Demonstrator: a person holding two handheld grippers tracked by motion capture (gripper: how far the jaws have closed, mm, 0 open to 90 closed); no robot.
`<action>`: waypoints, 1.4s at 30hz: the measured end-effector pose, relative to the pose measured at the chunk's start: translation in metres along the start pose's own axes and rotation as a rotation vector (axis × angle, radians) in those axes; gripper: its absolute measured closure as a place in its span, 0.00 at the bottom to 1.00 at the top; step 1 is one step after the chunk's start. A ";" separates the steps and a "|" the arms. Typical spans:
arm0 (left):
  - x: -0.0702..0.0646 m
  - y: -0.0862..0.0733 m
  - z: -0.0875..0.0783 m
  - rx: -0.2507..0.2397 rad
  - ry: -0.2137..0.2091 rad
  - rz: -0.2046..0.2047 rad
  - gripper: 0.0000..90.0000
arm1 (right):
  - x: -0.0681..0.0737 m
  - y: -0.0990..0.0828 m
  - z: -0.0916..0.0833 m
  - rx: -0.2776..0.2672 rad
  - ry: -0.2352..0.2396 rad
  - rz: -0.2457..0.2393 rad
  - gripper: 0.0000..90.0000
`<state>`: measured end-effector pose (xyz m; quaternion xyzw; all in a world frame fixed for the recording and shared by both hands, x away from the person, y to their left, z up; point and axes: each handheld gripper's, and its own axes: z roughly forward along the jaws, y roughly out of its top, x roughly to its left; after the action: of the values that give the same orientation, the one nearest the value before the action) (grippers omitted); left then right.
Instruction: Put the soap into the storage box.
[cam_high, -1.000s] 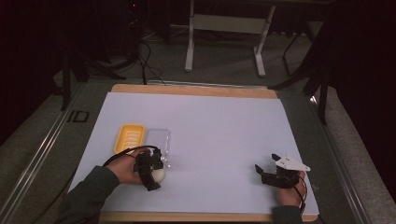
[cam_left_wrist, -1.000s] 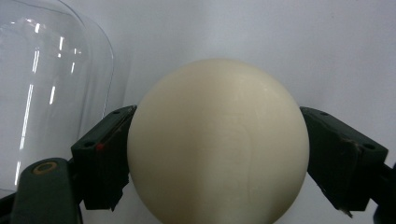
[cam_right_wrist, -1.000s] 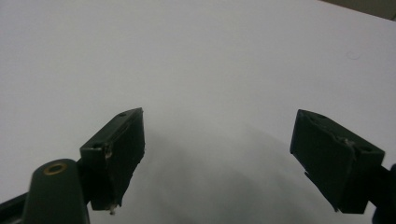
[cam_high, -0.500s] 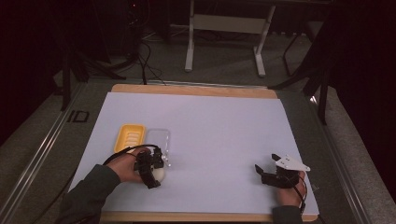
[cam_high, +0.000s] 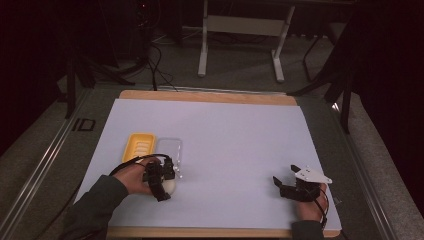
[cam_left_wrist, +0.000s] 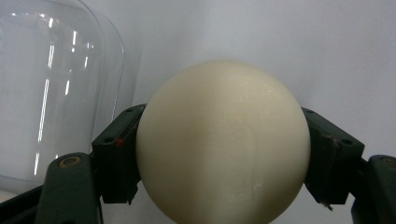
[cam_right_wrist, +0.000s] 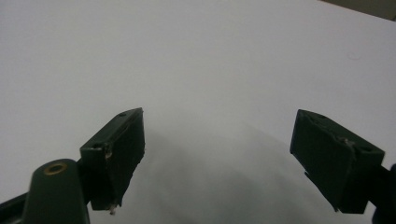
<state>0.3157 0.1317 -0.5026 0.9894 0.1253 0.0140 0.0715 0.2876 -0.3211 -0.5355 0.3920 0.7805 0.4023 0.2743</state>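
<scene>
my left claw (cam_left_wrist: 224, 154) clamped on the egg (cam_left_wrist: 223, 142) by the clear lid (cam_left_wrist: 51, 93) — grab done, placing left; right claw (cam_right_wrist: 233, 158) apart, idle on worktop (cam_high: 240, 145).

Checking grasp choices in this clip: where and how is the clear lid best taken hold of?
Likely by the clear lid's near short rim, approached from the person's side: its domed top looks smooth and wide, and the yellow tray lies against its left.

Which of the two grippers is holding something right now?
The left gripper: its jaws are clamped on either side of a cream egg-shaped ball beside the clear lid. The right gripper stands open over bare white table.
</scene>
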 end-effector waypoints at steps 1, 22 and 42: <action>0.000 0.000 -0.001 -0.001 -0.004 -0.001 0.28 | 0.000 0.000 0.000 0.000 0.000 0.000 0.20; 0.011 -0.009 -0.021 -0.031 0.029 -0.036 0.28 | 0.000 0.000 0.000 -0.001 0.000 -0.001 0.20; 0.019 -0.016 -0.037 -0.054 0.066 -0.066 0.28 | 0.000 0.000 0.000 -0.001 0.000 0.000 0.20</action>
<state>0.3286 0.1572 -0.4683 0.9815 0.1598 0.0475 0.0943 0.2873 -0.3210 -0.5355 0.3916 0.7803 0.4029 0.2746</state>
